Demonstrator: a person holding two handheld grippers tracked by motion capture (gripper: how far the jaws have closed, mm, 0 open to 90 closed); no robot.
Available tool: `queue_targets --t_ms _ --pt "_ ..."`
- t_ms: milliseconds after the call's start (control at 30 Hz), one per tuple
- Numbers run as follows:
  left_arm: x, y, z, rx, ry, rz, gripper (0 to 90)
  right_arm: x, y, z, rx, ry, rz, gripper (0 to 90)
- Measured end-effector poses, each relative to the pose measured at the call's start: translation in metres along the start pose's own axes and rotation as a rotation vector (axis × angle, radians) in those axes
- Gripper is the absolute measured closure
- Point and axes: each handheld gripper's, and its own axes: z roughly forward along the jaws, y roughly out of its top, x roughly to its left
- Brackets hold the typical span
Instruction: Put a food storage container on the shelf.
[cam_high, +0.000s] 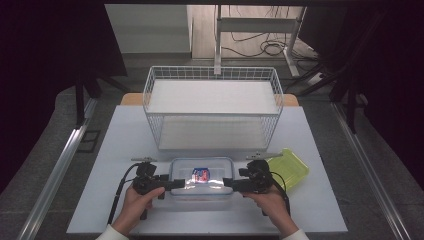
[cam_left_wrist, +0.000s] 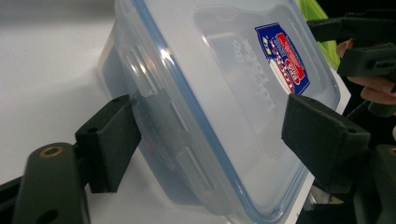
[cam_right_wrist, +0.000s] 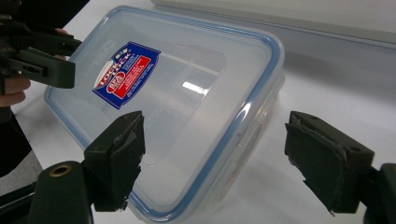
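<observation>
L gripper (cam_left_wrist: 210, 135) open wide astride container (cam_left_wrist: 224, 93) edge, R gripper (cam_right_wrist: 212, 158) likewise

A white wire basket (cam_high: 212, 107) stands at the middle of the pale surface (cam_high: 320, 200), toward its far side. Two white boards lie inside it, one as an upper shelf (cam_high: 212, 97) and one across its bottom (cam_high: 210, 134). A yellow-green tray (cam_high: 292, 167) lies tilted to the right of the basket's near corner. Beyond the surface, a white metal stand (cam_high: 255, 25) rises from the floor, with dark cables (cam_high: 265, 47) looped around its base. Metal rails (cam_high: 65, 160) run along the grey floor on either side.
</observation>
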Motion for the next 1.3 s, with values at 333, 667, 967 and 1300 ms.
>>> queue_targets --t_ms 333,667,967,1300 --pt "-0.009 -0.006 -0.005 -0.019 0.035 0.063 22.6 0.002 -0.002 0.004 0.016 0.021 -0.014 20.5" --pt "-0.015 -0.010 -0.008 -0.030 0.050 0.109 24.1 -0.004 -0.007 0.014 0.013 0.114 0.022 20.8" --pt "-0.020 -0.014 -0.009 -0.037 0.068 0.132 24.3 -0.008 -0.008 0.019 0.036 0.155 0.092 15.9" --pt "-0.021 -0.016 -0.011 -0.037 0.070 0.143 24.2 -0.007 -0.009 0.009 0.032 0.153 0.092 31.8"
